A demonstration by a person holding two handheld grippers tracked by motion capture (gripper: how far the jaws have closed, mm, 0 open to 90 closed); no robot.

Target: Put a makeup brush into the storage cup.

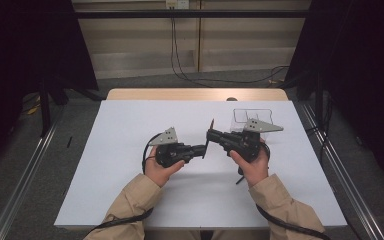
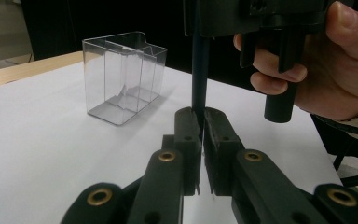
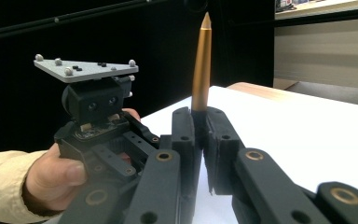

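Pencil point(image 3: 201, 65) stood upright between both grippers, near clear plastic box point(image 2: 121, 77). Left gripper point(image 2: 201, 122) clamped its dark lower end; right gripper point(image 3: 199, 122) pinched orange shaft. Looked like two-handed handover grip, probably bound for box.

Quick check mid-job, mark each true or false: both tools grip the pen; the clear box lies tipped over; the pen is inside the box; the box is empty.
1. Both the left tool and the right tool are shut on the pen. True.
2. The clear box lies tipped over. False: it stands upright on the table.
3. The pen is inside the box. False: it is held apart from it.
4. The box is empty. True.
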